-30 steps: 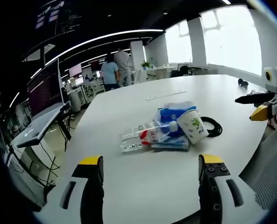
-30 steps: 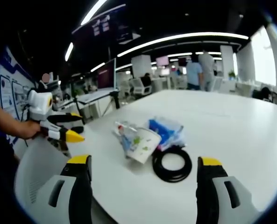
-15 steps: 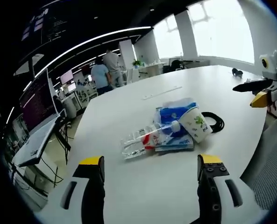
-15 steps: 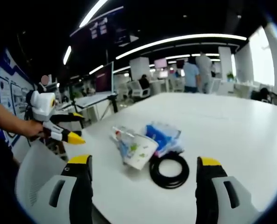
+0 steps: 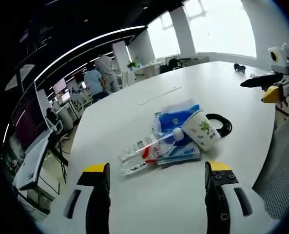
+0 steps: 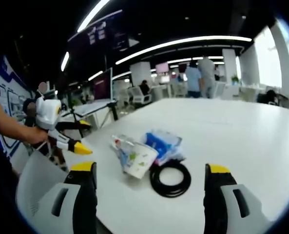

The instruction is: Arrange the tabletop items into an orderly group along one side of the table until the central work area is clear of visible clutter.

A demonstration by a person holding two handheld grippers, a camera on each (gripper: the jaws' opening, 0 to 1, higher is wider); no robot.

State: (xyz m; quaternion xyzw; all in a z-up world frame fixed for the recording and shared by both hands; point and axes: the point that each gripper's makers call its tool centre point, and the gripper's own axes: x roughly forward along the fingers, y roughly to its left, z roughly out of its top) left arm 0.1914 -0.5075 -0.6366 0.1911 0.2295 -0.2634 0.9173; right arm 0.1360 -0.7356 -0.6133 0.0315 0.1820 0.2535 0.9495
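I have both grippers off the table [image 5: 134, 117], held above its near edge, and neither holds anything: the left gripper [image 5: 157, 195] has its jaws spread wide, and so does the right gripper [image 6: 150, 195]. The clutter sits bunched in the middle of the white top. A paper cup [image 5: 202, 129] lies on its side there, mouth toward the left gripper view; I cannot tell whether anything is in it. It rests against a blue packet [image 5: 176, 119], and a clear plastic bottle [image 5: 144, 152] lies flat beside the packet, its white cap near the cup; it looks empty, though I cannot be sure. A coil of black cable [image 5: 221, 124] lies just beyond the cup, touching or nearly touching it. In the right gripper view the cup [image 6: 137, 162], the packet [image 6: 163, 142] and the cable [image 6: 170, 178] lie together, the cable nearest me. A small dark object [image 5: 239, 67] sits well apart, far across the table.
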